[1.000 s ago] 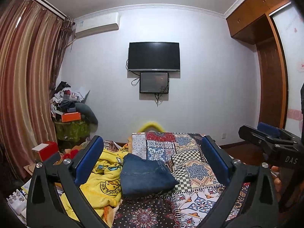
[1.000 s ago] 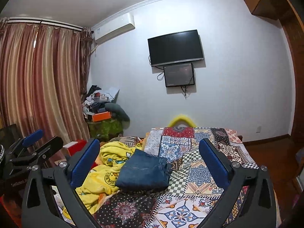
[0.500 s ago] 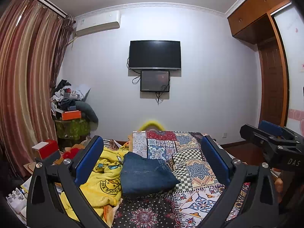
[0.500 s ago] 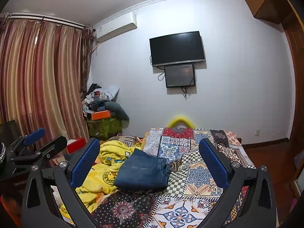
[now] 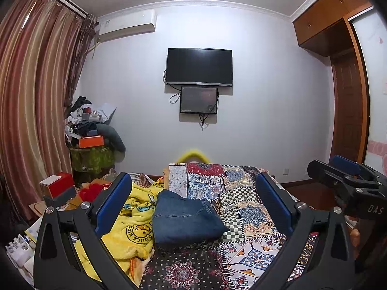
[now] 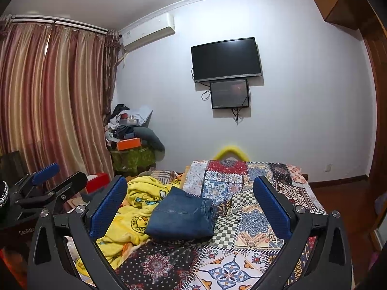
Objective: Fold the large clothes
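A pair of blue jeans [image 5: 186, 218] lies folded into a compact rectangle on the patchwork bedspread [image 5: 251, 215], next to a yellow duck blanket [image 5: 135, 227]. It also shows in the right wrist view [image 6: 181, 217]. My left gripper [image 5: 193, 207] is open and empty, held well back from the jeans above the bed's near end. My right gripper [image 6: 191, 207] is open and empty too, at about the same distance. The right gripper shows at the right edge of the left wrist view [image 5: 348, 183], and the left gripper at the left edge of the right wrist view [image 6: 46, 188].
The yellow blanket [image 6: 135, 217] is bunched on the bed's left half. A cluttered stand with an orange box [image 5: 90, 141] is in the left corner by the curtains [image 5: 29, 111]. A TV [image 5: 199, 66] hangs on the far wall. A wooden wardrobe [image 5: 348, 91] is at right.
Both grippers have lifted and tilted slightly, so the room has slid a little lower in view. The jeans have not moved. Both grippers stay open.
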`<state>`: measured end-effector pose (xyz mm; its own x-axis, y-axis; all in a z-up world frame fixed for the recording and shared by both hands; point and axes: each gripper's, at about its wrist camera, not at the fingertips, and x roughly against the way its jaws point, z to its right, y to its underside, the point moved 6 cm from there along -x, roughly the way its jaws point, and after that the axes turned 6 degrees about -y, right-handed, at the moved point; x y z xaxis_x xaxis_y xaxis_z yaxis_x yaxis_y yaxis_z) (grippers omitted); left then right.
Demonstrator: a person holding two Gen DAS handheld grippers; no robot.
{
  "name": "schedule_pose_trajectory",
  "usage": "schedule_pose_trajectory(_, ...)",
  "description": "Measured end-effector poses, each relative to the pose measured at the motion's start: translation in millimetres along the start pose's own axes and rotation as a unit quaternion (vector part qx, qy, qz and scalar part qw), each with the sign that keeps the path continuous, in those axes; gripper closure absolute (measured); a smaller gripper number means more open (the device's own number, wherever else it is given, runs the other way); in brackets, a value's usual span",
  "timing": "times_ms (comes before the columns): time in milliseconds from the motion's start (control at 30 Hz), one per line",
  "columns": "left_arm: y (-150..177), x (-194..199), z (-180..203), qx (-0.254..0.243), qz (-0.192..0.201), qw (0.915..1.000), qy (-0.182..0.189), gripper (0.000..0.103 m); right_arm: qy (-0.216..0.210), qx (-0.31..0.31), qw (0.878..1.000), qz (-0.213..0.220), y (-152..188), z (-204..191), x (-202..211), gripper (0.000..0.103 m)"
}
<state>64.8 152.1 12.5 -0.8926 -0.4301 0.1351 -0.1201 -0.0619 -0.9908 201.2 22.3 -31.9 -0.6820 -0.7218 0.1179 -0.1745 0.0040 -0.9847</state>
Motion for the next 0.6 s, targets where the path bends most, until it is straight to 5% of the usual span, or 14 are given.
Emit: schedule_pose_trajectory(600, 0.8, -0.4, 1.9, 0.001, -0.003, 1.0, 0.0, 0.0, -0.007, -0.007, 1.0, -0.001, -0.2, 4.4, 3.3, 0.0)
